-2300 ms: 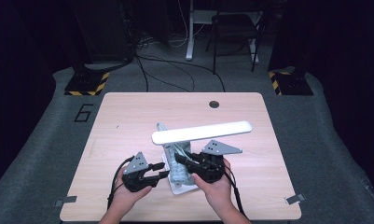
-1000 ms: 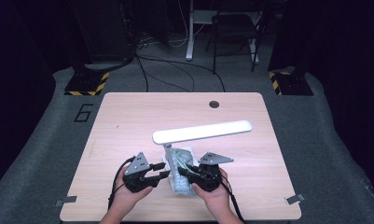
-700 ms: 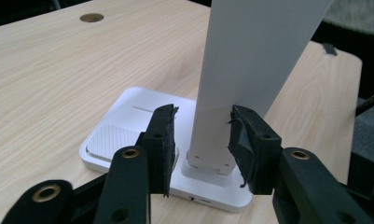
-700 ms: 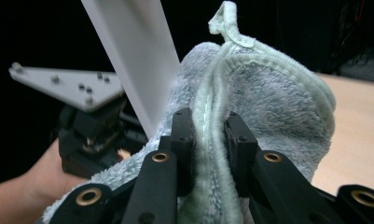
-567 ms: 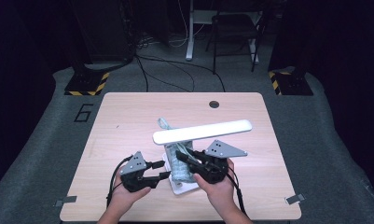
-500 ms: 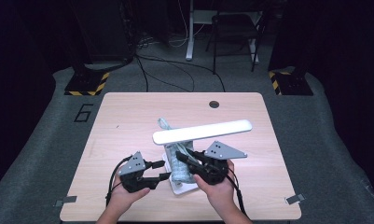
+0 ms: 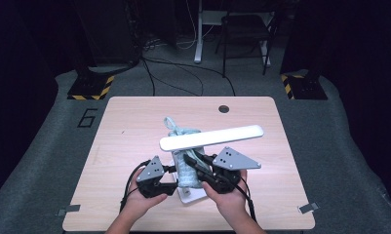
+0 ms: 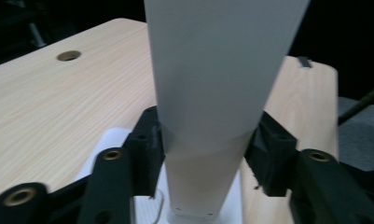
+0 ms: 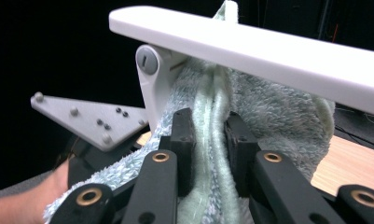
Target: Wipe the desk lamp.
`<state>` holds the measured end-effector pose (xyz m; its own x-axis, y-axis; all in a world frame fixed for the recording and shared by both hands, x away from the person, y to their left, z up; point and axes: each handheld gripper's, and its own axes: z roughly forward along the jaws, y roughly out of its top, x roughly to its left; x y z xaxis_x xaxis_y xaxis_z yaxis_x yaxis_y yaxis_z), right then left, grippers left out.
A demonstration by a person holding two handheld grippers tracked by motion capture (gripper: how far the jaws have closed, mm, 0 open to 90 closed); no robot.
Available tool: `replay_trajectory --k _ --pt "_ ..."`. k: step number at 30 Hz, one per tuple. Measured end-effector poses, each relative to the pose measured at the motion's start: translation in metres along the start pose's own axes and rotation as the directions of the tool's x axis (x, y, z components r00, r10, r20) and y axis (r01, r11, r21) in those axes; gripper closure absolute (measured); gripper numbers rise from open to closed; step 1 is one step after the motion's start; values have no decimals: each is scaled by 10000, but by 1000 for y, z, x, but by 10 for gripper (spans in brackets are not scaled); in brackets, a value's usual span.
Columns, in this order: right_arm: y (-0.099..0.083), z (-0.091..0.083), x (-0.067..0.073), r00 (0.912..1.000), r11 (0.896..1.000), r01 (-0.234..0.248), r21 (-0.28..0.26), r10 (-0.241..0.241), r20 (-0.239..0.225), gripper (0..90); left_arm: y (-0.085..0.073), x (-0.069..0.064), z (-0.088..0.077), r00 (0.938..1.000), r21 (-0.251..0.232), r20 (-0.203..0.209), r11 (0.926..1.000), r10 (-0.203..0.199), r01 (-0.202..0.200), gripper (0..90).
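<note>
Here's the left gripper (image 7: 176,180) at the near edge of the table (image 7: 134,126), its black jaws standing either side of the white lamp (image 7: 210,138) post. In the left gripper view the pads (image 8: 149,149) sit right against the flat post (image 8: 208,140), one on each face, so it reads as clamped on the lamp, partly open to the post's width (the jaws have just been closing a touch, with the post between them).

Over to the right gripper (image 7: 195,165), just beside the left one and angled in toward the post. Its jaws are nearly together, pinching a fold of pale green cloth (image 9: 212,140) between the pads (image 9: 182,140). That cloth (image 7: 185,168) is draped down the lamp post from the hinge to the base, with a tail of it lying on the table behind the lamp.

The lamp stands on its white base (image 7: 193,195) between the two hands, near the front middle of the table. Its long white head runs out level to the right, above the right gripper's grey plate (image 7: 234,159). In the right gripper view that head (image 9: 268,51) crosses overhead, and the round hinge (image 9: 147,60) sits just above the pinched cloth.

Around them: a round hole (image 7: 224,108) in the far part of the tabletop, and a chair (image 7: 246,29) on the floor beyond.
</note>
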<state>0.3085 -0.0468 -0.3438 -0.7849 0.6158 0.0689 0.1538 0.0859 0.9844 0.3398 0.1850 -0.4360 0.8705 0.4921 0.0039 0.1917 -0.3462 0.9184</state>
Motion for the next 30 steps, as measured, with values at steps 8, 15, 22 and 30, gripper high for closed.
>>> replay_trajectory --k 8,15,22,30 --pt "2 -6 4 9991 9937 -391 -1049 404 101 773 -2 -6 1 9988 -243 -299 9990 -388 381 526" --pt "0 -9 6 9979 9907 -366 -1308 432 479 776 -3 -7 2 9983 -314 -419 9988 -397 384 526" --pt "-6 -19 0 9935 9859 -398 -1625 564 990 777 -3 -6 0 9988 -201 -453 9996 -210 201 527" --pt "-15 -37 -21 9787 9788 -672 -1934 1023 1778 778 -3 -6 -1 9990 -123 -312 9994 -326 322 527"
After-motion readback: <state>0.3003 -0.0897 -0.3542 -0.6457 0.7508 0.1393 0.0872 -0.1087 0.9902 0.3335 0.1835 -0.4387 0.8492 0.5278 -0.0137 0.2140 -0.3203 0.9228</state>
